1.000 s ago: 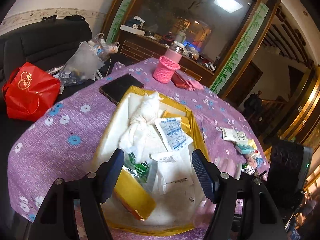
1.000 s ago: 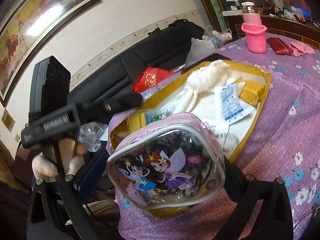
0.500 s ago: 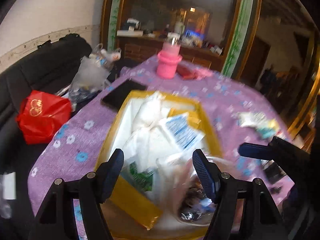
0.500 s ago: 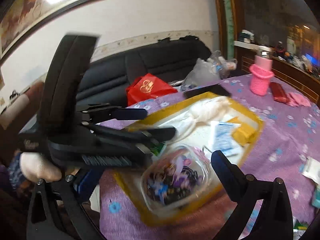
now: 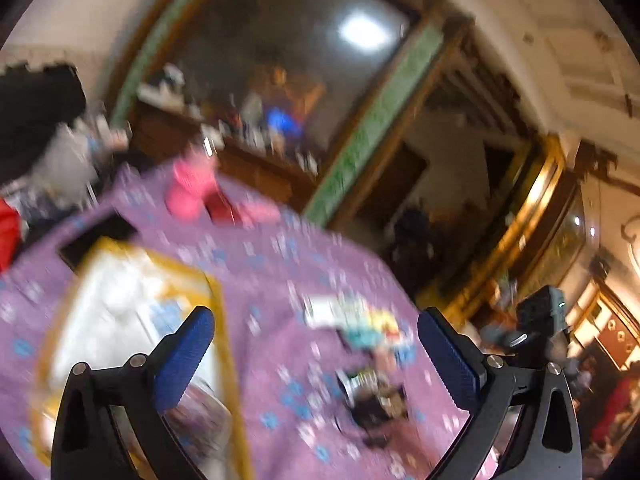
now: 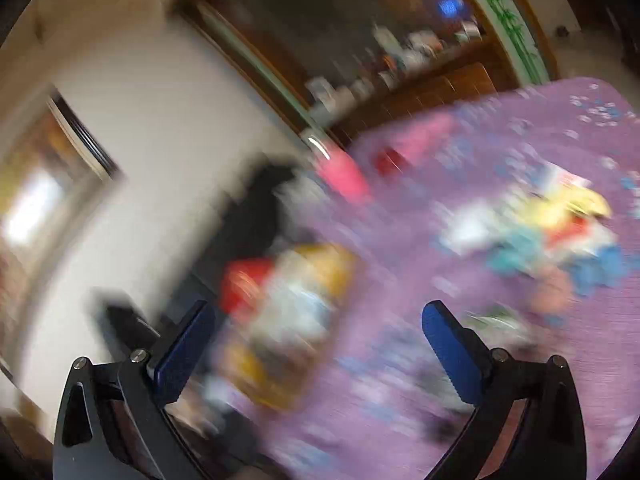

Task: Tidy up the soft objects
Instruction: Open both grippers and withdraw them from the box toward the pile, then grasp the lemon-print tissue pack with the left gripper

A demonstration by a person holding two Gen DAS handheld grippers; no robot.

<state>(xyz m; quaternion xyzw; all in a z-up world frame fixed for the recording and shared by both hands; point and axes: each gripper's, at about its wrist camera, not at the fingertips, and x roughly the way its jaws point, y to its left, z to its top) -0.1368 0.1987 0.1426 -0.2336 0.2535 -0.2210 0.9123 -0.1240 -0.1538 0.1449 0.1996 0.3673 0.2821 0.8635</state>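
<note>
Both views are blurred by motion. In the left wrist view my left gripper [image 5: 316, 354] is open and empty above the purple flowered tablecloth [image 5: 260, 272]. The yellow-rimmed box [image 5: 216, 292] of white soft items lies at the lower left; the fairy pouch [image 5: 204, 420] lies in its near corner. A pile of small colourful soft items [image 5: 360, 324] lies between the fingers. In the right wrist view my right gripper [image 6: 318, 354] is open and empty; the colourful pile [image 6: 540, 228] lies to the upper right and the box [image 6: 296, 292] to the left.
A pink knitted cup [image 5: 188, 192] and a red wallet [image 5: 218, 206] stand at the table's far side. A black phone [image 5: 96, 238] lies beside the box. A dark shiny object [image 5: 372, 396] lies near the pile. A black sofa [image 5: 36, 112] with a red bag [image 6: 248, 284] is at the left.
The fairy pouch has left my right gripper and lies in the box. Both grippers have swung right, away from the box and toward the colourful pile.
</note>
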